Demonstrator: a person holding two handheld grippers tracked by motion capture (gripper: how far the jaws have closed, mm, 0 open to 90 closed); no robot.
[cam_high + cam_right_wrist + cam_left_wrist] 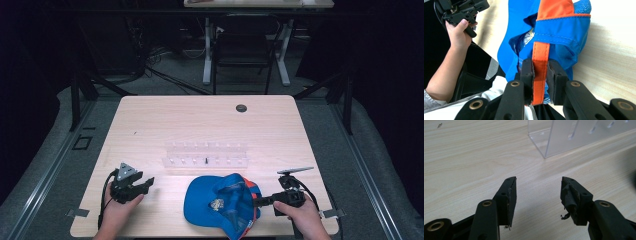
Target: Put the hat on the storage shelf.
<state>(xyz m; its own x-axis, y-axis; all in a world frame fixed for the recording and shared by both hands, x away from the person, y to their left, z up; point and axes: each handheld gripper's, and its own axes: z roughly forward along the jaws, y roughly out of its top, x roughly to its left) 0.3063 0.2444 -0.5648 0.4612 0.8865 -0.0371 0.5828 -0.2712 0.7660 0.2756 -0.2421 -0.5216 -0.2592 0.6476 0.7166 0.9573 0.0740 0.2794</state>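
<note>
A blue cap [217, 202] with orange trim lies at the front middle of the wooden table [200, 120], a small emblem facing up. My right gripper [258, 202] is shut on the cap's orange strap [539, 67], with both pads pressed against it. In the right gripper view the blue cap [554, 32] stretches away above the jaws. My left gripper [148, 183] rests at the front left, open, with bare wood between its fingers [509, 197]. It is well apart from the cap.
A clear acrylic rack [206, 153] with several pegs stands mid-table behind the cap, and its corner [554, 142] shows ahead of the left gripper. A round black grommet [241, 108] sits near the far edge. A chair and desk legs stand beyond the table.
</note>
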